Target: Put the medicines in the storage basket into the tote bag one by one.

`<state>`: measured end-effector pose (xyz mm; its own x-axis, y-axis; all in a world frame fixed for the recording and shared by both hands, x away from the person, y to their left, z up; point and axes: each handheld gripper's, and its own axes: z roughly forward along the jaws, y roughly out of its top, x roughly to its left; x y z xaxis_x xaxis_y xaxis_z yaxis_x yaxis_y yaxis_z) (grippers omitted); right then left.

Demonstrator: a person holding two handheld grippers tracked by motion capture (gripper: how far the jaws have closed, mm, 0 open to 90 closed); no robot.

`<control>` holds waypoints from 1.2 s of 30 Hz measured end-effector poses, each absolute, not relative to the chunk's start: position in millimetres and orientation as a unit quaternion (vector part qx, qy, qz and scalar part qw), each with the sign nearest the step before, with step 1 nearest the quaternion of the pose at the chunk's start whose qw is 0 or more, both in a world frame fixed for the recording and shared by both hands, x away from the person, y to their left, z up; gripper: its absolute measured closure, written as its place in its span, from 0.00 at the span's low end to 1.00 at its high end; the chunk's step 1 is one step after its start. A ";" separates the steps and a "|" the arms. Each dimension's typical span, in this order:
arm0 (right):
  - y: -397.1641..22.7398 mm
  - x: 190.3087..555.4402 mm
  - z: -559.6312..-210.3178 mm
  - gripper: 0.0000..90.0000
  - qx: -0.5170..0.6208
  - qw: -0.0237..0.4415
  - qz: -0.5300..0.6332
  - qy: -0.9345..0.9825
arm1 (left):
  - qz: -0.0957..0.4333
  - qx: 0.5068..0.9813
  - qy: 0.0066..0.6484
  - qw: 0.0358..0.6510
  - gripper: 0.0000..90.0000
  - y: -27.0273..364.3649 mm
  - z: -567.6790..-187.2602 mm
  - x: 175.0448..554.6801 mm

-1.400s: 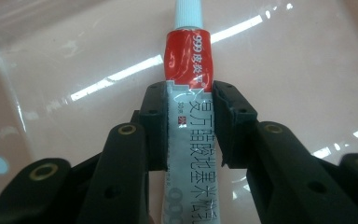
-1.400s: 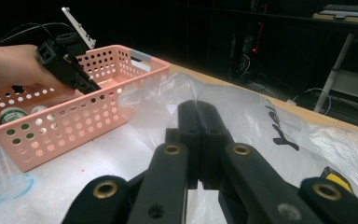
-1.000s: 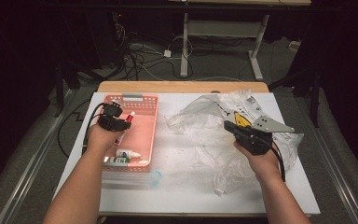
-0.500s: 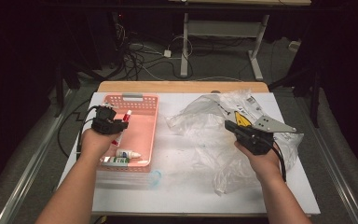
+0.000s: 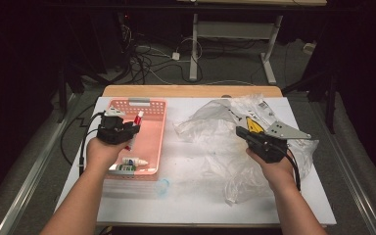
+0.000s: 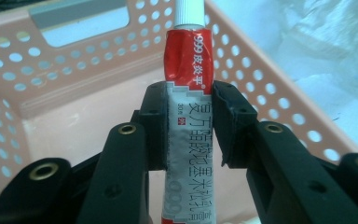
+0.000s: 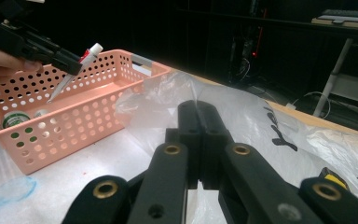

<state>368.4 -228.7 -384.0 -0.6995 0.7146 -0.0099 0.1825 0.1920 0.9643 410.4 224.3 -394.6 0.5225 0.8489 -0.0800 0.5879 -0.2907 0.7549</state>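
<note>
Clamping a red-and-grey ointment tube [image 6: 186,116] across its middle, the left gripper [image 5: 120,131] hangs over the left half of the pink perforated basket [image 5: 152,142], its pads pressed flat on both sides of the tube with the jaws only partly closed. Seen along that gripper, the tube runs lengthwise between the jaws with its white cap pointing away from the hand, toward the basket's far wall and its grey handle slot; from the right gripper view it slopes, cap end raised and crimped tail dipping toward the basket floor. Below it in the basket lie a small white dropper bottle [image 5: 133,161] and a green-labelled container [image 5: 124,168] by the near wall. Across the white table [image 5: 186,196], the right gripper [image 5: 257,142] sits with its jaws fully together on a fold of the crumpled clear plastic bag [image 5: 215,132].
</note>
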 end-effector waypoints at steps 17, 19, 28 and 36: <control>-229.5 364.9 -385.5 1.00 0.306 0.237 0.557 0.735 | 0.194 0.792 0.411 0.407 0.74 198.0 -387.7 379.3; -230.1 363.9 -384.5 1.00 0.305 0.238 0.557 0.735 | 0.192 0.788 0.411 0.416 0.74 196.0 -389.9 377.0; -231.5 362.4 -382.5 1.00 0.307 0.241 0.559 0.732 | 0.190 0.785 0.401 0.432 0.74 187.7 -391.7 370.9; -231.1 363.5 -383.3 1.00 0.306 0.242 0.558 0.733 | 0.187 0.779 0.392 0.452 0.74 186.2 -385.2 366.7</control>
